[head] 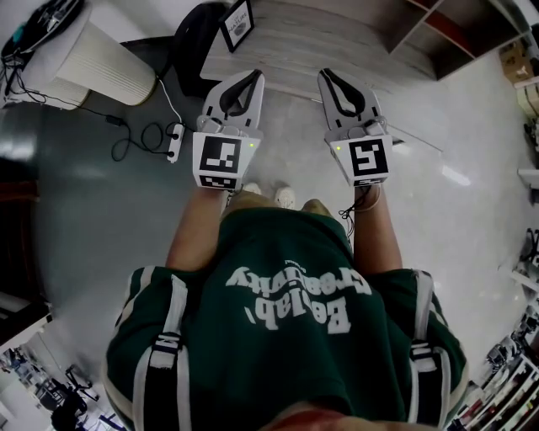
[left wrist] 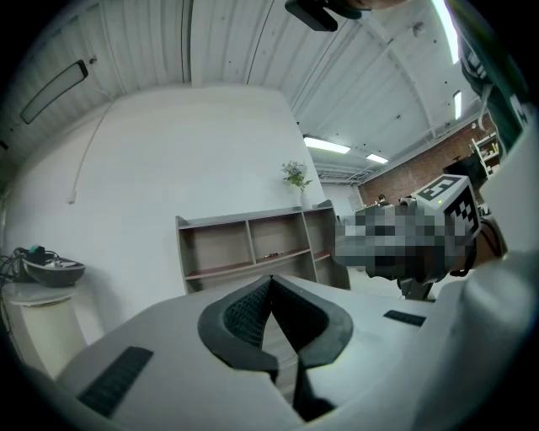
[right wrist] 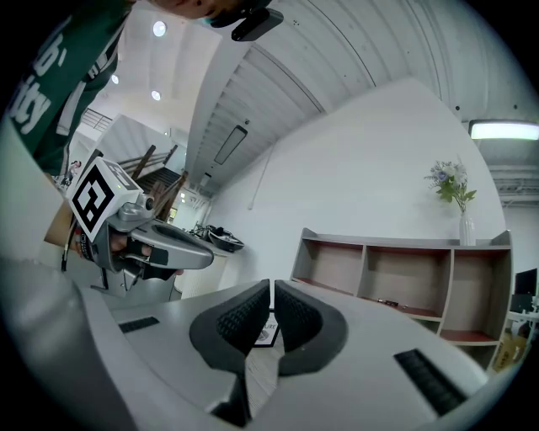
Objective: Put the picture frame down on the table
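Black-rimmed, the picture frame [head: 238, 23] stands on the wooden table [head: 337, 38], far and left of me. I judge it light, stiff and breakable, so I'd pinch a side rail. My left gripper [head: 253, 77] and right gripper [head: 325, 76] are both closed on nothing.

The picture frame [head: 237, 23] sits on the table's [head: 337, 38] left end
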The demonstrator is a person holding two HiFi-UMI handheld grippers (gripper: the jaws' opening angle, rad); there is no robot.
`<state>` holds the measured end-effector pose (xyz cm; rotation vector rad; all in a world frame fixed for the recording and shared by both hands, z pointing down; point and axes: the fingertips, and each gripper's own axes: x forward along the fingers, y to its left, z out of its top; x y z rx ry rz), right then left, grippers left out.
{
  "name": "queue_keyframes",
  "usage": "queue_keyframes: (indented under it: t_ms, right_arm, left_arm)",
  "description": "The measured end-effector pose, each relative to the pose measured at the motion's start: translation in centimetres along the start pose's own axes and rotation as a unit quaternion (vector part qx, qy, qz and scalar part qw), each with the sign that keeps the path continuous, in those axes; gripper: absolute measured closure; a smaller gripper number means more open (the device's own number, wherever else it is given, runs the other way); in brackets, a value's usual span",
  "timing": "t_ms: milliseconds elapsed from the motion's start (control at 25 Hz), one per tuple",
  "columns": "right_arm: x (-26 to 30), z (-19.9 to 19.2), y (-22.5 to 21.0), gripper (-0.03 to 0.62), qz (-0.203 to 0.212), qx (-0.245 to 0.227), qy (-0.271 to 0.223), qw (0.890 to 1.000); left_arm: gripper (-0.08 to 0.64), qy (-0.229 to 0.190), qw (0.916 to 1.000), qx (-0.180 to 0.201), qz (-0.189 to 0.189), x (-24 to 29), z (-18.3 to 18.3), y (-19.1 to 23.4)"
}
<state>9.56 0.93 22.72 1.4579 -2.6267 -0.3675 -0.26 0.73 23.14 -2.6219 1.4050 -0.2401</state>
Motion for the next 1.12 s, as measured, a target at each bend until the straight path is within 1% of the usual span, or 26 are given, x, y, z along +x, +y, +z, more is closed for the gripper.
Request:
queue_keyframes:
  t_ms: [80,160,280,560,680,960,1120]
  right_arm:
    - [0.19,-0.06,0.10,0.552,0.005,0.002,-0.002,1.000]
    - [0.15,-0.32,0.11,0.552,0.003,0.012,0.010,1.000]
    - [0.16,-0.60,0.18,0.552,0.003,0.013,0.024,1.000]
    - [0.28,-0.57,0.44,0.552,0.015,-0.013,0.007,1.000]
    - [0.37,-0.39,0.22,0.552,0.010,-0.005,0.013,1.000]
    - [0.42,-0.29,0.07,0.552,0.010,-0.007,0.009,1.000]
    - [0.36,-0.30,0.00,0.552,0.007,0.004,0.014,1.000]
  left_arm:
    - [0.541,0.000,1.0000,0.000,0.001,0.02,-0.03,0.16]
    - [0.541,0.000,1.0000,-0.004,0.001,0.04,-0.10,0.19]
    - [0.541,0.000,1.0000,-0.008,-0.001,0.17,-0.08,0.25]
    - [0.541,0.000,0.9999,-0.012,-0.001,0.38,-0.43,0.35]
    - [0.541,0.000,0.9999,-0.011,-0.002,0.61,-0.41,0.41]
    - [0.541,-0.003,0.9999,-0.010,0.001,0.74,-0.16,0.60]
    - [0.541,-0.002,0.9999,-0.009,0.004,0.82,-0.26,0.83]
